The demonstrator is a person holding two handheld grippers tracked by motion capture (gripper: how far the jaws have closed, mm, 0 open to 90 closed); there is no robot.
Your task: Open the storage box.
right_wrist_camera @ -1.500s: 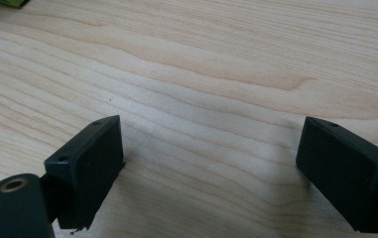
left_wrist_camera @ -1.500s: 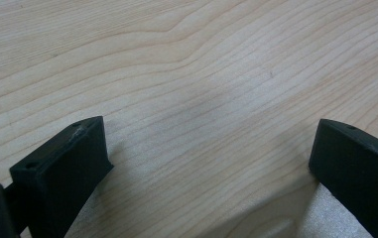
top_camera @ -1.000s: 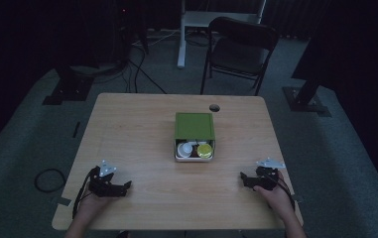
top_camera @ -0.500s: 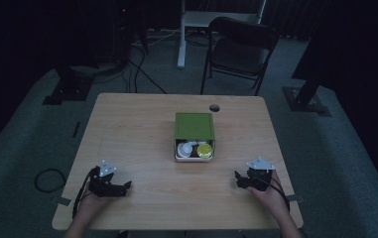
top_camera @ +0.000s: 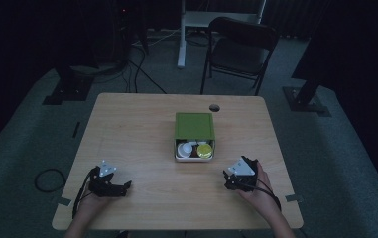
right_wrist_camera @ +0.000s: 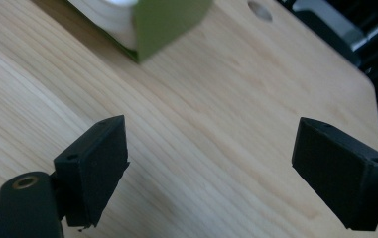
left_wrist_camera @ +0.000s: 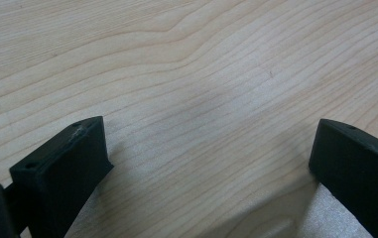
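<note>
The green box (top_camera: 194, 136) sits just past the middle of the table (top_camera: 127, 129), its near end open on round lidded containers (top_camera: 196, 150). The right hand-held gripper (top_camera: 232, 179), jaws spread and empty, lies at its 5 o'clock; the left hand-held gripper (top_camera: 119, 187), also spread, at 7 o'clock.

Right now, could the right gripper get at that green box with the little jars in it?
Probably yes. The right gripper has its jaws wide apart, and bare table lies between it and the green box, whose open end with the jars faces the person.
</note>
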